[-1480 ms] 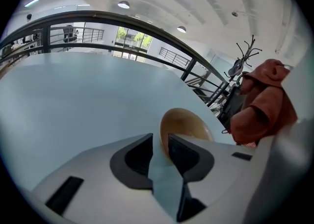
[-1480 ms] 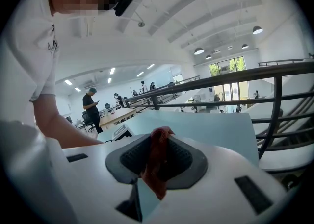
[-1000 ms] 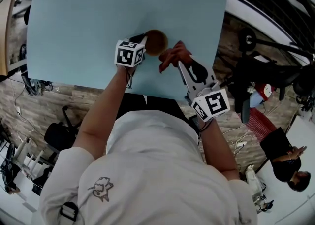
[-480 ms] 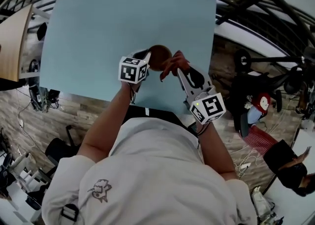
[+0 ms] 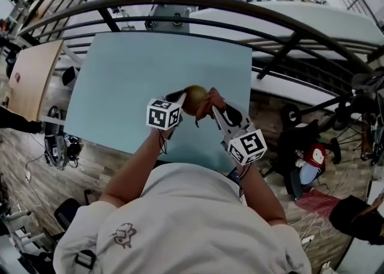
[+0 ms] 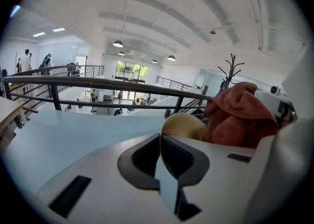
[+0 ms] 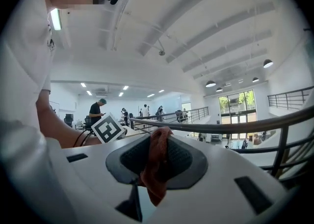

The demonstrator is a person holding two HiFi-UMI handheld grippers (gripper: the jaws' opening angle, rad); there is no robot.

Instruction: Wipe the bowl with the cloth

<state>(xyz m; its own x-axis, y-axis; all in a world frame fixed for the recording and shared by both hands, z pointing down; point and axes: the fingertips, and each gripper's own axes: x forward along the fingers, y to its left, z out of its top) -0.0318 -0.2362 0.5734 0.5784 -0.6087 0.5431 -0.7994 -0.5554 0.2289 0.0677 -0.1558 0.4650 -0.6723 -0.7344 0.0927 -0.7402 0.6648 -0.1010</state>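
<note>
My left gripper (image 5: 179,100) is clamped on the bowl (image 5: 195,95) rim, my right gripper (image 5: 215,111) on the orange cloth (image 5: 207,102). Cloth sits right against the bowl, both over the blue table (image 5: 132,81).

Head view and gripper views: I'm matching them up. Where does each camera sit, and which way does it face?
Head view: on the person's head, facing steeply down at the table, bowl, left gripper, right gripper; forearms and shirt show.
Left gripper view: on that gripper, along jaws shut on the bowl's rim, toward a railing; no body part shows.
Right gripper view: along jaws pinching the cloth, back at the person's forearm and shirt.
Shared: both gripper views show the cloth.
</note>
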